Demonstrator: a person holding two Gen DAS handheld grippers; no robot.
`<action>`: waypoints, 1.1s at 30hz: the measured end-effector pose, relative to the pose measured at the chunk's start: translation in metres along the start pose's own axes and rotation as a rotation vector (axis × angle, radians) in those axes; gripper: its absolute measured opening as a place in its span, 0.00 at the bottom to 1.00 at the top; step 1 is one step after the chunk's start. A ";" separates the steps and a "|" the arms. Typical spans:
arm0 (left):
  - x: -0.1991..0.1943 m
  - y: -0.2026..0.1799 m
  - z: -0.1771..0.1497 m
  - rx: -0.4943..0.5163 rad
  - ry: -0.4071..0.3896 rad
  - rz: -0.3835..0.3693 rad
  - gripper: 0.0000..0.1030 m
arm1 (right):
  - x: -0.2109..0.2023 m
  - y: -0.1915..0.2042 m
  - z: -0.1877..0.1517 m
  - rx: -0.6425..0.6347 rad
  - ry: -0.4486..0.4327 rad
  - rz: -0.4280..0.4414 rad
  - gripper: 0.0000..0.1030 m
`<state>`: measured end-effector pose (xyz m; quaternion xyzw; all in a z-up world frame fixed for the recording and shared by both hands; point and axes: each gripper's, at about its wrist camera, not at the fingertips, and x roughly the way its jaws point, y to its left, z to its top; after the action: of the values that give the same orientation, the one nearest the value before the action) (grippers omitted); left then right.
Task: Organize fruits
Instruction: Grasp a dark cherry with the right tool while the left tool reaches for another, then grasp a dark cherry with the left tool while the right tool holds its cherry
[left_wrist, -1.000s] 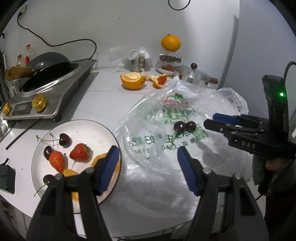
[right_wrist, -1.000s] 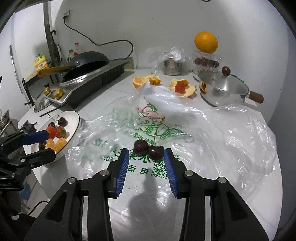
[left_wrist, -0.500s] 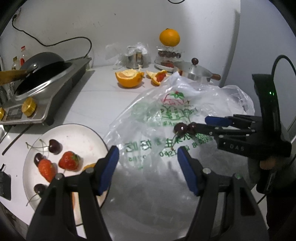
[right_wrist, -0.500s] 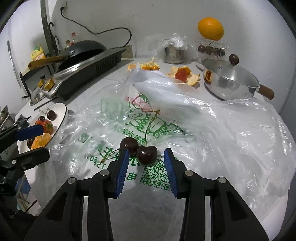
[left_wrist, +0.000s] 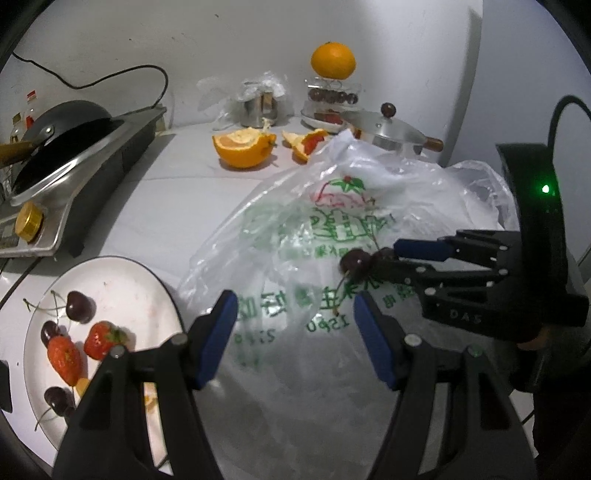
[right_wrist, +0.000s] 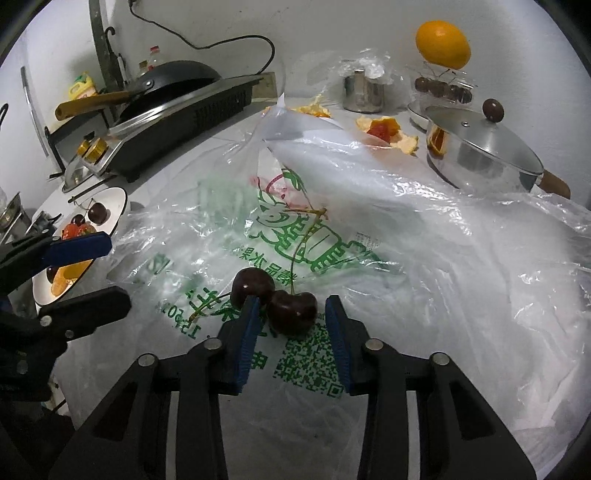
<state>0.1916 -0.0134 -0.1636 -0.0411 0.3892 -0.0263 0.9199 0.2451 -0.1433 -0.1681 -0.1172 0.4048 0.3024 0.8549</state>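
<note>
Since a second ago: both my grippers have dropped toward the plastic bag (right_wrist: 424, 229), and the plate (left_wrist: 122, 280) has slid to the left edge of the left wrist view.
Right gripper (right_wrist: 293, 319): jaws closing right now, the near cherry (right_wrist: 292, 312) sitting between the pads; I see a sliver of gap on the right side, so no firm pinch yet.
Twin cherry (right_wrist: 253, 286): joined to the first by its stem, lying just outside and ahead of my left-hand pad, touching it.
Left gripper (left_wrist: 295, 332): jaws standing apart with nothing between them, hovering over the bag beside the plate.
Where the fruit is: this pair rests on the bag; the plate already carries cherries, strawberries (left_wrist: 101, 339) and orange pieces.
Risk one: I could squeeze too hard and split the soft cherry.
Risk two: the pad may catch slippery bag film and drag it up with the fruit.
Risk three: the outside cherry will dangle by the stem and could tear off or swing loose on the way to the plate.
Risk four: my two grippers are near each other, so a careless carry could clip them.
</note>
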 end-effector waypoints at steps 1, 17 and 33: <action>0.001 -0.001 0.000 0.003 0.002 0.000 0.65 | 0.000 0.000 0.000 -0.004 0.002 -0.001 0.30; 0.024 -0.039 0.015 0.122 0.017 0.012 0.65 | -0.037 -0.019 -0.014 -0.009 -0.066 0.035 0.30; 0.071 -0.065 0.025 0.229 0.053 -0.046 0.53 | -0.047 -0.040 -0.025 0.043 -0.103 0.045 0.30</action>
<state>0.2579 -0.0823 -0.1903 0.0562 0.4069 -0.0926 0.9070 0.2310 -0.2061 -0.1497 -0.0738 0.3693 0.3186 0.8699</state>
